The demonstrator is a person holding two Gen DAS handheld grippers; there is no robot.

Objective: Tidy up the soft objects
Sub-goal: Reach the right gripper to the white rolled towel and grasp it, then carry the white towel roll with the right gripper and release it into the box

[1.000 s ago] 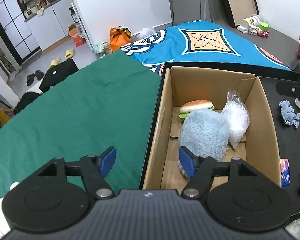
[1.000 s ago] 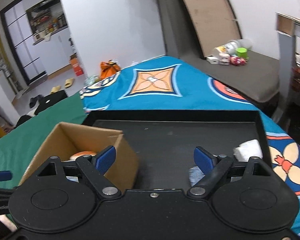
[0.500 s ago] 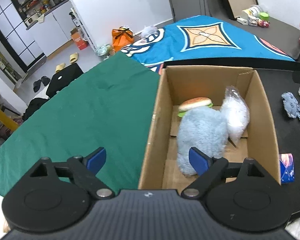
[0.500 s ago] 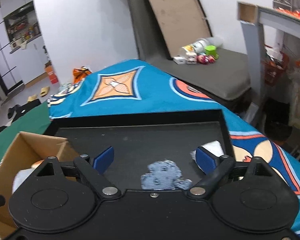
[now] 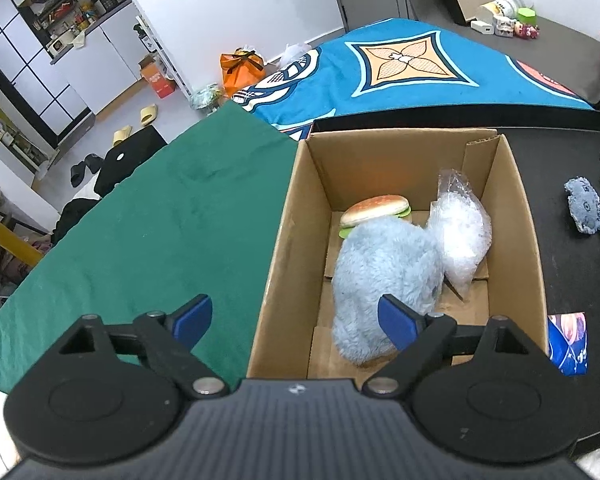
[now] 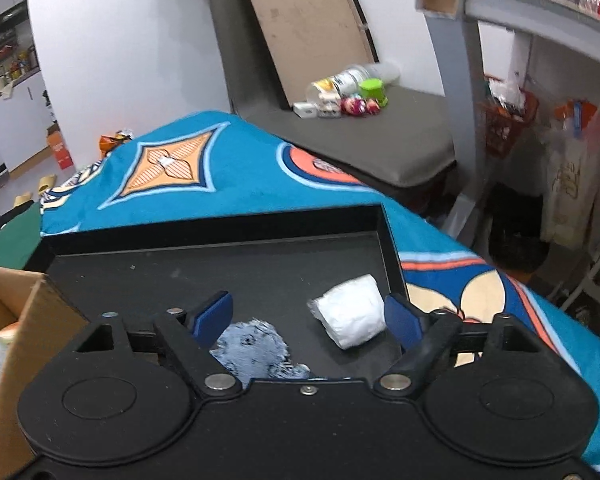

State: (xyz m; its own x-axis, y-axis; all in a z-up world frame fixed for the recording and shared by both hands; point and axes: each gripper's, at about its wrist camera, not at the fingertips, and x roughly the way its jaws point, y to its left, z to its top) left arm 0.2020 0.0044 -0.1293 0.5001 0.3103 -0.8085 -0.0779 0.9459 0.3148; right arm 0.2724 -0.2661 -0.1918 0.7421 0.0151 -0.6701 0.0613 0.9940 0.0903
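A cardboard box (image 5: 516,216) holds a fluffy pale-blue plush (image 5: 384,272), a toy burger (image 5: 376,208) and a clear bag of white filling (image 5: 460,236). My left gripper (image 5: 294,318) is open and empty above the box's near left wall, one finger on either side of it. On the black tray (image 6: 220,256) lie a white rolled bundle (image 6: 350,322) and a small blue-grey plush (image 6: 256,350), which is also in the left wrist view (image 5: 588,210). My right gripper (image 6: 308,318) hangs low over the tray. Its jaws are closing, with the white bundle between the fingers and no pad pressing on it.
The box (image 6: 4,308) sits at the tray's left end. A blue patterned packet (image 5: 568,344) lies right of the box. Green cloth (image 5: 160,220) covers the surface on the left, a teal patterned blanket (image 6: 228,176) the far side. Bottles and small toys (image 6: 340,96) sit on a grey mattress.
My left jaws have spread wider, and the right finger has come off the fluffy plush. My right gripper has swung right and down over the tray, bringing the white bundle between its fingers.
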